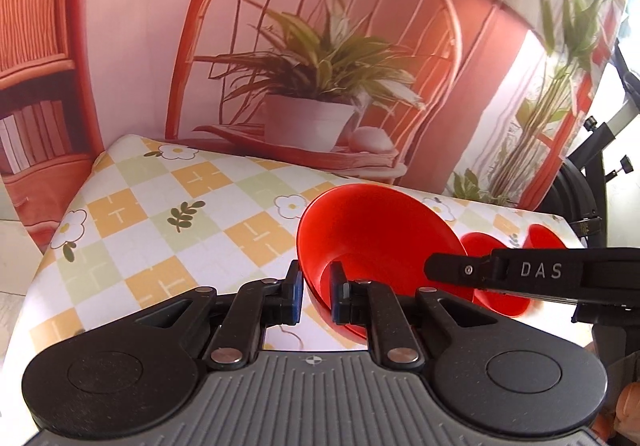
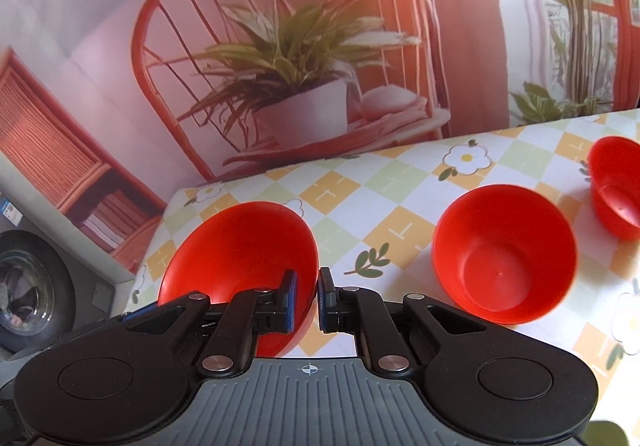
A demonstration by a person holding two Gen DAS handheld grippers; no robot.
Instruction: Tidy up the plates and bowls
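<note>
Seemingly both tools grip the same wide, shallow red plastic bowl [image 1: 372,242], which is tilted and carried over the checked floral tablecloth [image 1: 160,214]. From the left wrist camera, the left gripper [image 1: 316,296] has its jaws pinched on the near rim of that bowl, one blue-faced pad outside the wall and one inside, with only the thin wall between them. The black body of the right gripper [image 1: 540,278], marked DAS, reaches in from the right across the bowl's far side, and behind it a smaller deep red plastic bowl [image 1: 500,298] and a second small red bowl [image 1: 544,236] stand on the cloth. From the right wrist camera, the right gripper [image 2: 308,300] is likewise clamped on the wide bowl's [image 2: 240,250] right rim, its left pad inside and its right pad outside, jaws nearly together. The smaller deep bowl [image 2: 504,254] sits upright on the cloth to the right, well apart from the held one, and the third bowl [image 2: 616,186] lies further right at the picture edge. Stacking looks like the step in hand, though which bowl goes into which is a guess; the wide one seems too broad to nest inside the deep ones. To do it well, level the bowl first, keep both pinches firm, and lower it flat before letting go with either tool.
</note>
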